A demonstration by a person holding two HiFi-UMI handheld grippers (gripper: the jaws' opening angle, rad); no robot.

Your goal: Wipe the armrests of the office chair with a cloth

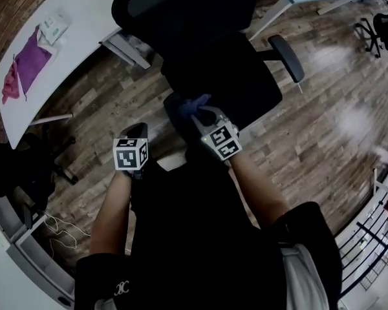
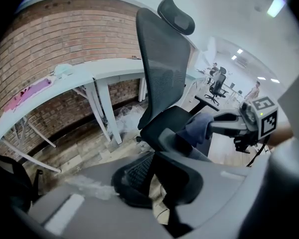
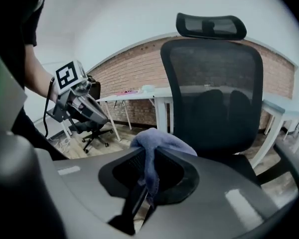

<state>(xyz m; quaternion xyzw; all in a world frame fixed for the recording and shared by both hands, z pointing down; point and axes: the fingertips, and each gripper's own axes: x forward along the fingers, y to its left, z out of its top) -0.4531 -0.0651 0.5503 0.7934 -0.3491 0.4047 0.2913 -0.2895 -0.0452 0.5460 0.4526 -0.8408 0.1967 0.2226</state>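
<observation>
Two grippers, right gripper (image 3: 147, 177) clamped on blue cloth (image 3: 160, 140), left gripper (image 2: 152, 176) jaws apart, empty, beside office chair (image 1: 227, 70).

Desk (image 1: 84, 18) behind office chair (image 1: 213, 63), cloth (image 1: 193, 106) at its near side.

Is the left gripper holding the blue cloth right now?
No, the blue cloth hangs clamped in the right gripper, while the left gripper has nothing between its jaws.
</observation>
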